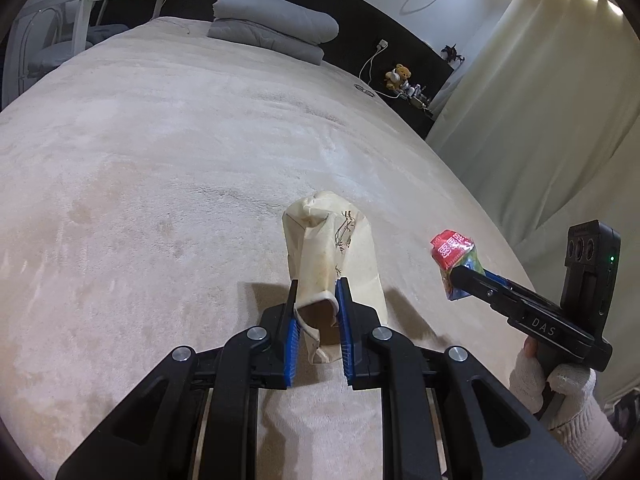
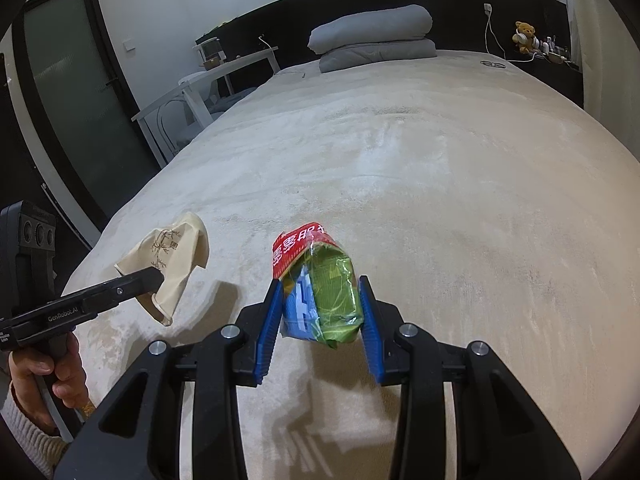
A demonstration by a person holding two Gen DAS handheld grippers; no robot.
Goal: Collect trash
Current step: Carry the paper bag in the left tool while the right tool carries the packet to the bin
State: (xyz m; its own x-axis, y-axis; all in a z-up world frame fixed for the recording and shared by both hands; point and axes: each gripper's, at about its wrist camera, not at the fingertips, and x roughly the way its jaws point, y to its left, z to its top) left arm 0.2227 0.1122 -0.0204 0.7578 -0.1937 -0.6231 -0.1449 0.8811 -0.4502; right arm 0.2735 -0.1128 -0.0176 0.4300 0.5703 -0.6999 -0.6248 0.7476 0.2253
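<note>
Beige bed (image 1: 160,160) w/ folded grey duvet (image 1: 272,28); teddy bear (image 1: 396,76) on nightstand; curtain (image 1: 540,100) rt.

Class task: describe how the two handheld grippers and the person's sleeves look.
Both grippers, left gripper and right gripper, are black plastic with silver pivot bolts and blue ribbed pads on the fingers. White lettering marks their sides. The person wears pale knitted sleeves.

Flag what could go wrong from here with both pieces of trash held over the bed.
1. The left gripper pinches the beige paper bag only near its open end; most of it stands free above the pads and could flop or slide out.
2. The right gripper squeezes a crinkly plastic wrapper, which looks slippery and may slip.
3. No bin is in view, so either piece could drop back onto the bed cover on the way.
</note>
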